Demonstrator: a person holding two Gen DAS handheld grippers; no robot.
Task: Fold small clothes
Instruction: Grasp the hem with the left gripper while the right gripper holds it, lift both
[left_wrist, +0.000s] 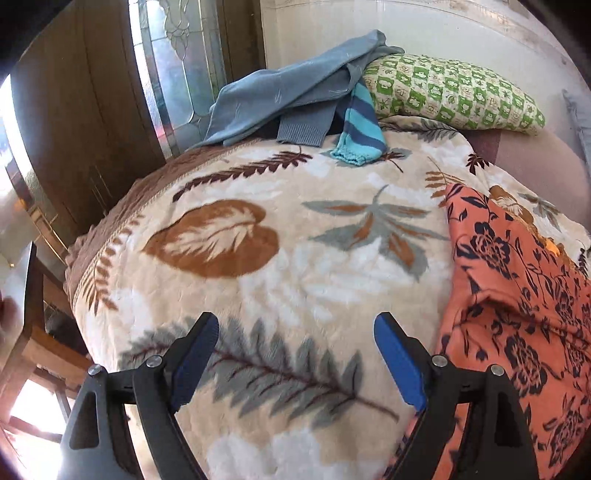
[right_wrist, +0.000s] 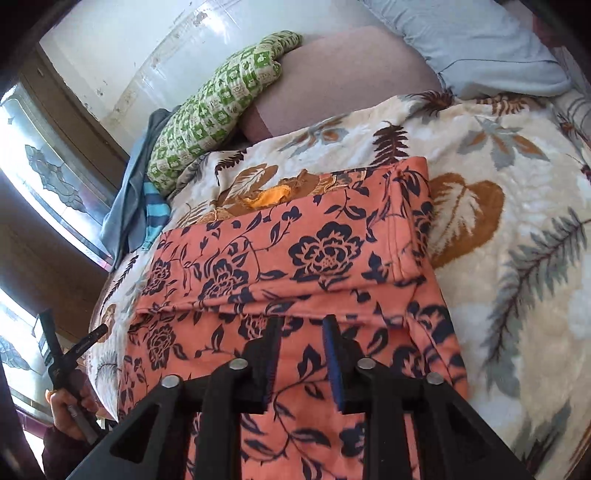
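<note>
You are working over a bed covered by a cream blanket (left_wrist: 280, 266) printed with brown and grey leaves, with a pale wall behind it and a patterned glass door panel (left_wrist: 173, 55) off to one side. At the far edge of the bed lies a green-and-white checked pillow (left_wrist: 454, 96), and beside it, partly draped over it, a grey-blue knit garment (left_wrist: 280, 96) with a turquoise-and-navy striped piece (left_wrist: 360, 125) poking out from under it. The orange cloth with dark flowers (right_wrist: 295, 258) lies folded on the blanket, one layer turned over another, a yellow-orange bit of fabric (right_wrist: 273, 195) showing at its far edge.

Your left gripper (left_wrist: 295, 332) hovers above bare blanket just beside the orange cloth, jaws spread wide with nothing between them. Your right gripper (right_wrist: 299, 325) sits directly over the orange cloth, jaws partly apart and no fabric pinched between the pads. In the right wrist view, your other hand (right_wrist: 70, 410) shows at the bed's edge.
</note>
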